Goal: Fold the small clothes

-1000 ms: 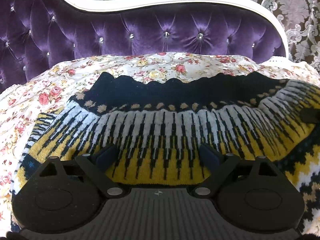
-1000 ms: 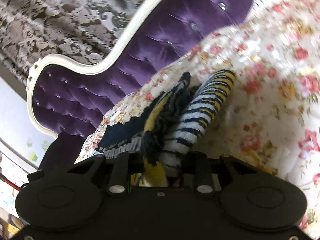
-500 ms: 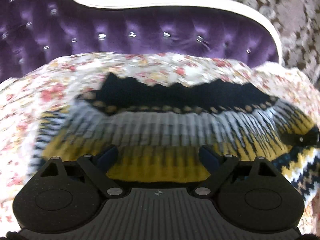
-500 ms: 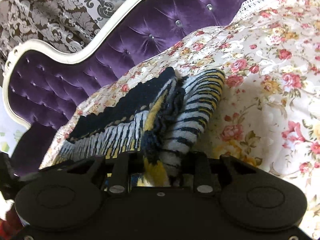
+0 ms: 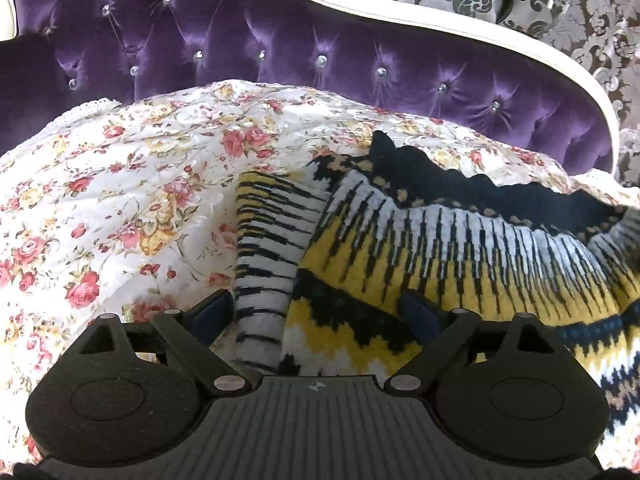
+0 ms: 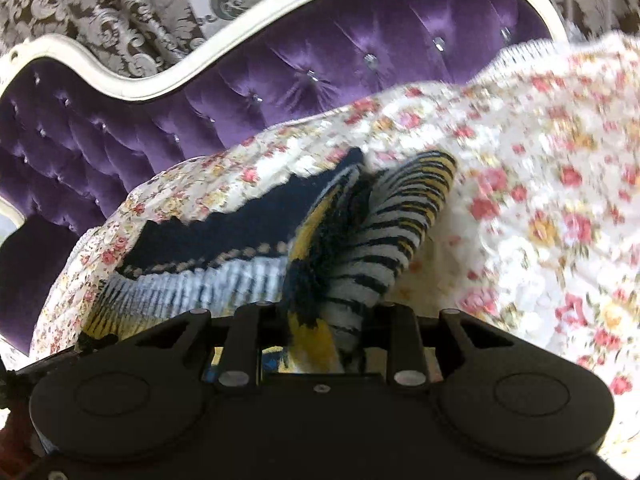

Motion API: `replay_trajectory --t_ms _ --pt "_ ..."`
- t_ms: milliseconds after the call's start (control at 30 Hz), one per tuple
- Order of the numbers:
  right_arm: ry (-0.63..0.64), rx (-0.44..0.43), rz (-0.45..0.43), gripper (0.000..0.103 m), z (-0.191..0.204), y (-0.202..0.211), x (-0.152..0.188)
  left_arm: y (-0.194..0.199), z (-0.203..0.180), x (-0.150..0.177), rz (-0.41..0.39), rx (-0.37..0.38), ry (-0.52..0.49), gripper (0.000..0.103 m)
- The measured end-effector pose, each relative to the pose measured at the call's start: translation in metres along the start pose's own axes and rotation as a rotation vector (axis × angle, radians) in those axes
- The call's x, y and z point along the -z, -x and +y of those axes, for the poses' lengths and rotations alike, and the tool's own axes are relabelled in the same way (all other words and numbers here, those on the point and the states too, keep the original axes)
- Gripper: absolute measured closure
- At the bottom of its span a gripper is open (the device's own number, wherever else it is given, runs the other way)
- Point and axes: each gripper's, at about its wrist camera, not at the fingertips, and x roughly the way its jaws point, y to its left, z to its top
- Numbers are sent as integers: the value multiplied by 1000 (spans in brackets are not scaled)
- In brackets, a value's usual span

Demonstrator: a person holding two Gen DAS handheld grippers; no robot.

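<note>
Left hand-held gripper (image 5: 318,312): we see its fingers spread wide, hovering over the knitted sweater (image 5: 460,256) and a striped sleeve, gripping nothing.
Right hand-held gripper (image 6: 326,316): we see it clamped on a bunched fold of the sweater (image 6: 344,256).
Sweater: yellow, white and navy, lying on the floral bedspread (image 5: 120,184).
Left view only: zigzag bands.
Both views: purple tufted headboard (image 5: 280,56).
</note>
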Motion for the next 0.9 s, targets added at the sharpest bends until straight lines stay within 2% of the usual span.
replay_trajectory --t_ms 133,267,400,500,667,900 --pt "69 -15 -25 67 43 9 -14 2 6 4 -21 33 24 11" --pt "150 -60 -28 67 94 6 -19 5 6 5 -25 35 5 11" --pt "217 -122 2 67 143 -11 -13 5 5 4 -21 38 5 11" --pt "258 -144 54 67 176 -39 3 6 6 5 -25 45 11 11" --pt "333 -122 120 66 209 -77 34 15 18 5 -12 88 42 11" --pt "468 -46 78 62 235 -79 60 40 59 11 3 100 171 12"
